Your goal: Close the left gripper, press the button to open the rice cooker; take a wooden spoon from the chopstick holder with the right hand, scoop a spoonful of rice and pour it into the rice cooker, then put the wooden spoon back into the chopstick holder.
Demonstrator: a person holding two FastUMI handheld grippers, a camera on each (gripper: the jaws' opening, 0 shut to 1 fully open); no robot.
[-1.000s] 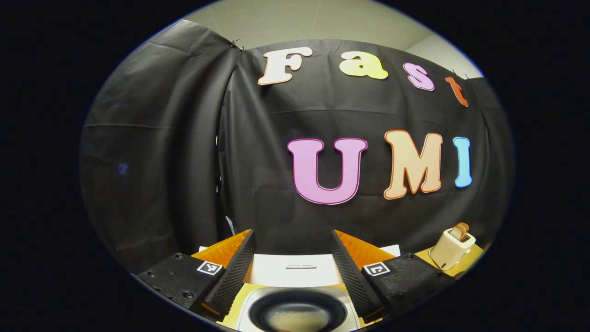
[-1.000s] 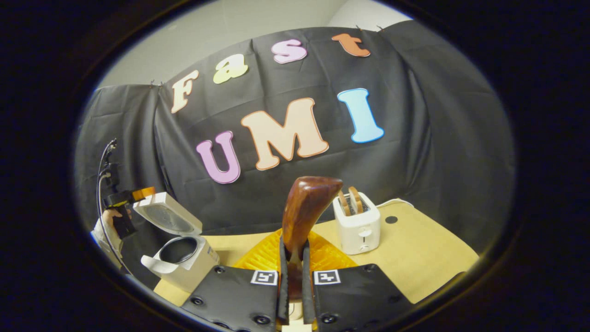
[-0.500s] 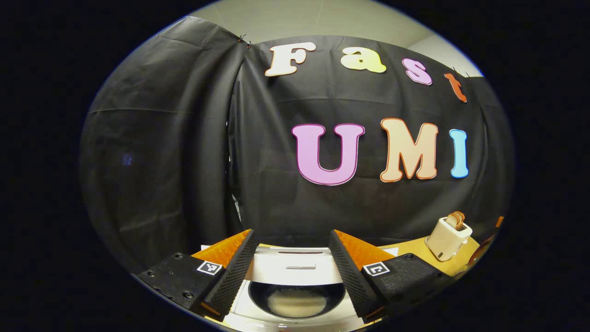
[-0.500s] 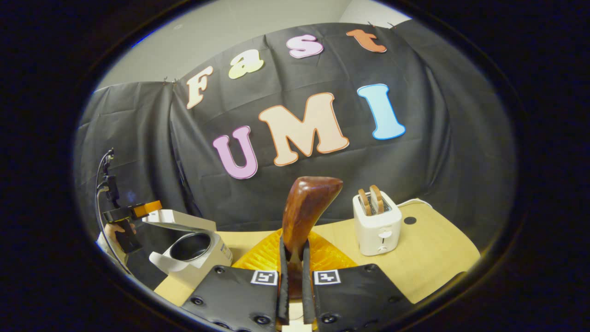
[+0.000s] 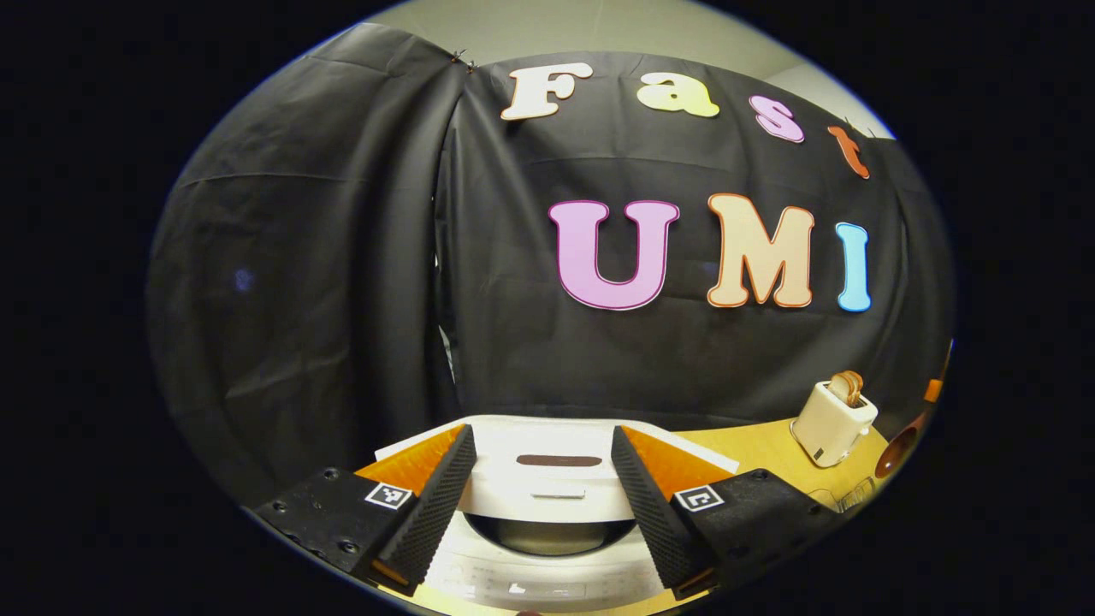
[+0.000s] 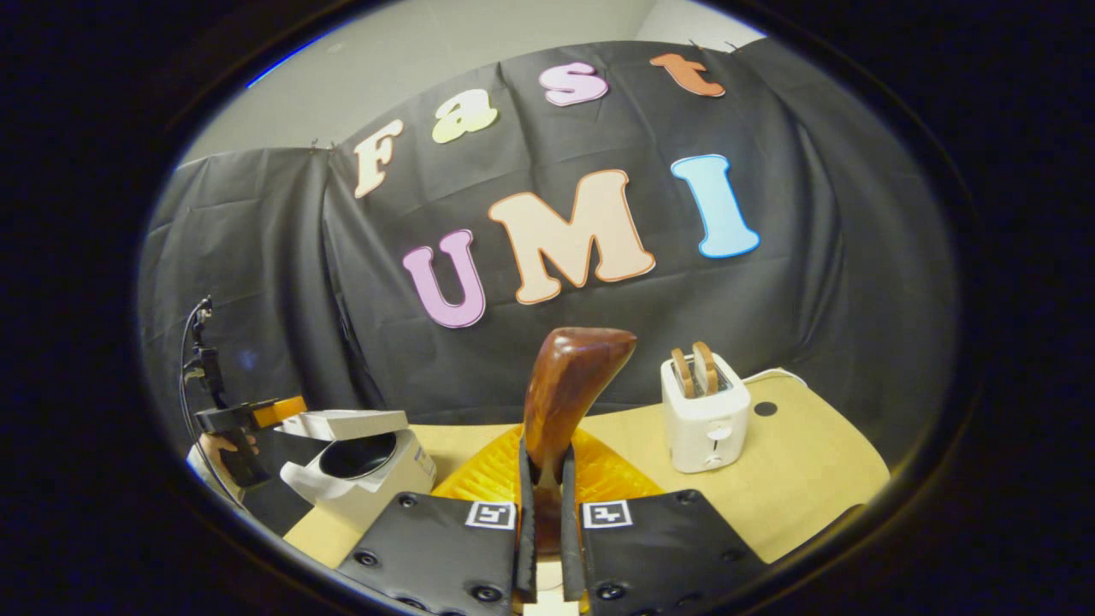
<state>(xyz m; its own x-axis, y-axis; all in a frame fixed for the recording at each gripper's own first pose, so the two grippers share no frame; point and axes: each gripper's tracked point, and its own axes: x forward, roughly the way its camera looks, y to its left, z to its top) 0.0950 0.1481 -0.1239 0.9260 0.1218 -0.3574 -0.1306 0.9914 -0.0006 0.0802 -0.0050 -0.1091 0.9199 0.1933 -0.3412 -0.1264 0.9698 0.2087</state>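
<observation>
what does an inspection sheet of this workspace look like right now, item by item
surface: tan table top, bare in front of the toaster
job's things: white rice cooker at the table's left end, lid tilted low over the dark pot; wooden spoon upright, bowl up
clutter: white toaster with two slices in its slots
grippers: right gripper shut on the spoon handle; left gripper open, fingers either side of the lid's front edge
cables: dark cable rising above the left gripper
surroundings: black cloth wall, pale wall above
</observation>
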